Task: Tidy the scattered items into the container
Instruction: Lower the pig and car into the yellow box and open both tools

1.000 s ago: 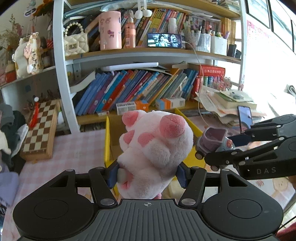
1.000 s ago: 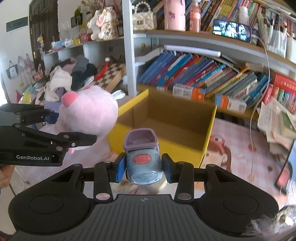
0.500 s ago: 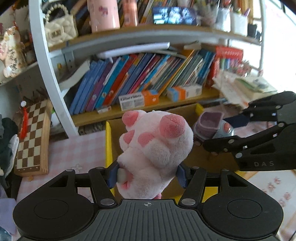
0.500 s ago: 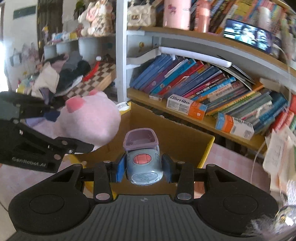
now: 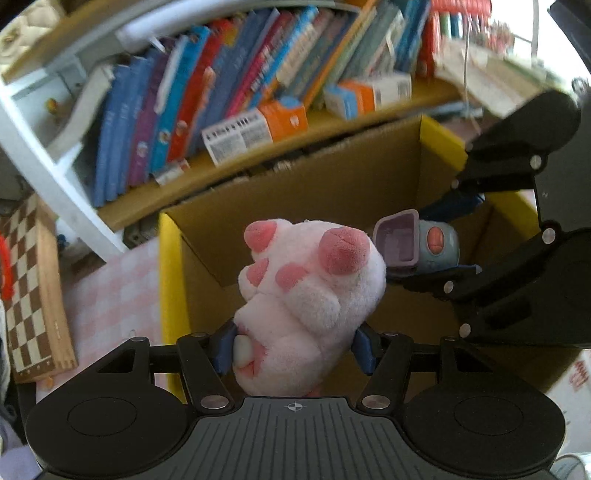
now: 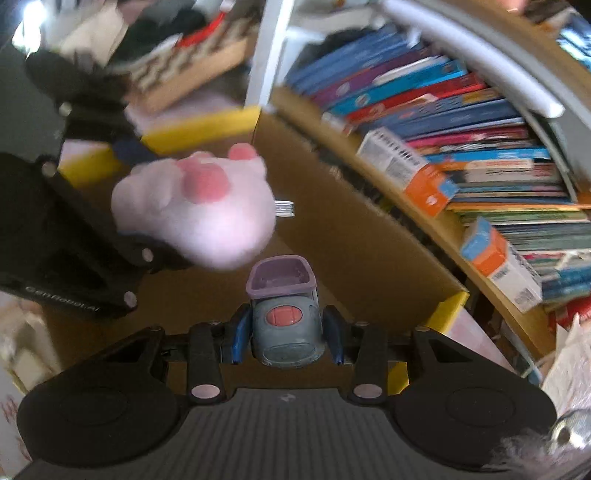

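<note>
From my left wrist view I see a white-framed bookshelf (image 5: 44,166) with a row of leaning books (image 5: 207,88) on its wooden board. Two orange-and-white cartons (image 5: 258,129) lie along the board's front edge. At the left edge of the pink checked tablecloth (image 5: 110,295) lies a wooden chessboard (image 5: 33,288). My right wrist view is blurred; dark clothes (image 6: 147,33) sit at its top.

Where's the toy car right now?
The toy car is clamped in the right gripper, held over the open cardboard box. In the left wrist view it sits just right of the pink plush paw.
</note>
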The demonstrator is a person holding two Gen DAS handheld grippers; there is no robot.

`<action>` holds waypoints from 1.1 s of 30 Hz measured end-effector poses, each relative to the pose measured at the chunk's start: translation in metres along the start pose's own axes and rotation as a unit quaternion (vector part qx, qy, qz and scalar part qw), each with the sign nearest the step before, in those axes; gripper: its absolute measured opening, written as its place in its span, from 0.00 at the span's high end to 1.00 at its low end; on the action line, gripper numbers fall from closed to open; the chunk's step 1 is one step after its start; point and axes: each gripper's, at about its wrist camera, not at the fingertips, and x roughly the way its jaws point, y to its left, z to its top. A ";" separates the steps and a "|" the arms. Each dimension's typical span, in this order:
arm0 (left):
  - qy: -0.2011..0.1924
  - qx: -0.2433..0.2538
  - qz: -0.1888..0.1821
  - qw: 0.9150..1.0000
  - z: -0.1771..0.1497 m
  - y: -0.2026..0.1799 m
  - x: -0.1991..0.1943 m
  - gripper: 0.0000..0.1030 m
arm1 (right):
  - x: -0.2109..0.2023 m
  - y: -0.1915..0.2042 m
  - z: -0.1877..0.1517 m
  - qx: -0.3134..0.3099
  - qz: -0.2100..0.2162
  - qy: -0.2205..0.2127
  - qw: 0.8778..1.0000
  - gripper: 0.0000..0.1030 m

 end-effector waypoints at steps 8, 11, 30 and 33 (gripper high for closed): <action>0.034 0.036 0.007 0.999 0.005 -0.002 0.021 0.37 | 0.026 -0.001 0.007 -0.052 0.015 0.039 0.998 0.62; 0.038 0.045 0.008 0.998 0.006 -0.003 0.022 0.37 | 0.029 -0.002 0.010 -0.060 0.016 0.046 0.997 0.62; 0.055 0.069 -0.011 0.996 -0.010 -0.017 0.016 0.36 | 0.034 0.003 0.012 -0.112 0.053 0.054 0.991 0.62; 0.054 0.066 -0.011 0.996 -0.009 -0.017 0.017 0.30 | 0.034 0.002 0.013 -0.105 0.051 0.050 0.992 0.61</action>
